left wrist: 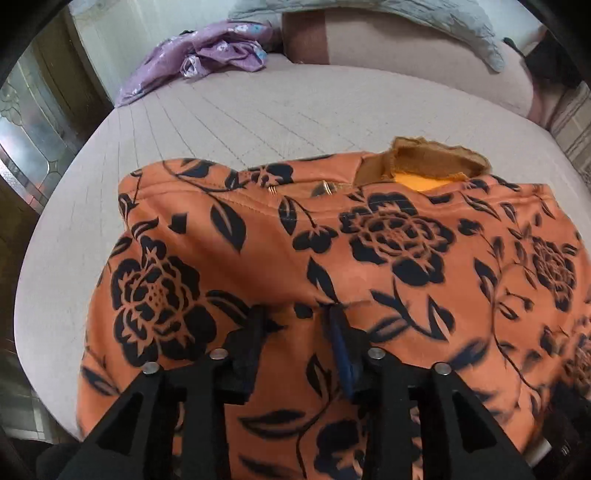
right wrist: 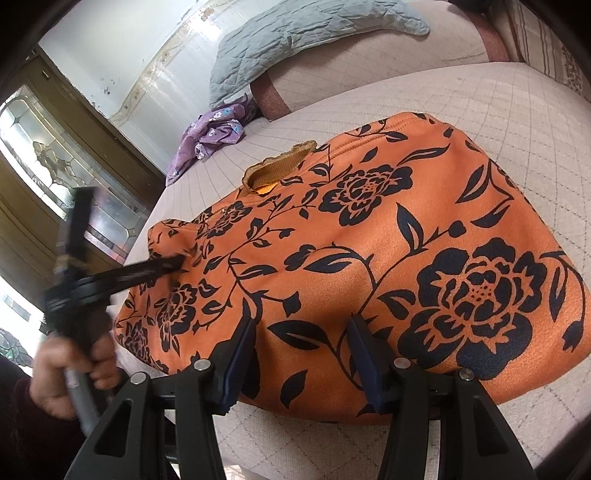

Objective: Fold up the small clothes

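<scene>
Your work surface is the bed, covered in a pale pinkish-beige quilted cover stitched in a grid of thin lines, smooth and flat. Along its far side sits a rounded bolster in the same fabric with a reddish-brown band, and a crinkled grey-blue quilted blanket is draped over it.

The garment you are folding is the orange top, a soft, slightly fleecy knit printed with large black roses, leaves and vines. It lies spread across the near middle of the bed, neckline away from you; the brown ribbed collar stands open and shows a brighter orange lining.

Your left gripper is low over the top's near left portion, its fingers parted with orange fabric visible in the gap; from the right wrist view its tips touch the cloth near a raised fold. You cannot tell whether any cloth is pinched. Your left hand wraps the handle, blurred.

Your right gripper stands open at the top's near hem, blue-padded fingers apart, fabric between them.

A crumpled purple floral cloth lies at the bed's far left corner, well apart from the top. A wooden door with patterned glass stands left of the bed.
</scene>
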Demonstrator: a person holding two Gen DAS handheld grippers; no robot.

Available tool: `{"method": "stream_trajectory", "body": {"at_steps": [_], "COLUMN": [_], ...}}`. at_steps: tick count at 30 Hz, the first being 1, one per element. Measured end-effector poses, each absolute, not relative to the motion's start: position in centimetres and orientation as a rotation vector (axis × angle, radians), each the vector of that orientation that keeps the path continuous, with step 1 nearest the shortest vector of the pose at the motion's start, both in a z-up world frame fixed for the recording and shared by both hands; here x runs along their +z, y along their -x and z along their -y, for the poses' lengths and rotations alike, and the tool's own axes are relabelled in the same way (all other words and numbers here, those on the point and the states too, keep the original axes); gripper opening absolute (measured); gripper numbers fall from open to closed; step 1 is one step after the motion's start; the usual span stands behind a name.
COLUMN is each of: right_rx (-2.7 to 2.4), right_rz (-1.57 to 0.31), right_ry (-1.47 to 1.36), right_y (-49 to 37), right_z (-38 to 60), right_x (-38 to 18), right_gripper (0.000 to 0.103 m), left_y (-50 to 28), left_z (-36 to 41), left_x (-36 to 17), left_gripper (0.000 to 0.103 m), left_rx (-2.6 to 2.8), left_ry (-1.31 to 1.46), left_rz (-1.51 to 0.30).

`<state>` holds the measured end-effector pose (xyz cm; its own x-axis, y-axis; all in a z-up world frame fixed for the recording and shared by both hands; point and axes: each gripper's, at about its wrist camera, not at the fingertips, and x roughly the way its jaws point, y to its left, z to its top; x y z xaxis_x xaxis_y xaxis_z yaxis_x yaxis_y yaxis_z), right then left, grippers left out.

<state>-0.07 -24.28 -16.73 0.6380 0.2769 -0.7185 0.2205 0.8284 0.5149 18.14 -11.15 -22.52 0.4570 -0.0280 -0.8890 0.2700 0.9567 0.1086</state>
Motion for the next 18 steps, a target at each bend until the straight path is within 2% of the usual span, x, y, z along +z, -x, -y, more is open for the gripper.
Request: {"method": "stream_trajectory", "body": {"at_steps": [7, 14, 18], "right_rx": [0.034, -0.070, -0.154], "right_rz": [-0.893, -0.728, -0.804], "right_ry": [-0.669, -0.829, -0.958], "right_y": [0.3, 2.6, 2.5], "right_z": [24.9, 29.7, 32.2], "right_x": [-16.5, -15.0, -17.4], "right_gripper": [0.056, 0.056, 0.054], "left_y": [-19.1, -19.8, -19.3], "left_z": [13.5, 16.2, 17.0], "left_x": [-20.3, -20.6, -22.3], "left_gripper": [0.040, 0.040, 0.044], "left_rx": [-0.210, -0.239, -0.228], "left_ry": [-0.279, -0.329, -0.405], "left_rz": [-1.111, -1.093, -1.057]}}
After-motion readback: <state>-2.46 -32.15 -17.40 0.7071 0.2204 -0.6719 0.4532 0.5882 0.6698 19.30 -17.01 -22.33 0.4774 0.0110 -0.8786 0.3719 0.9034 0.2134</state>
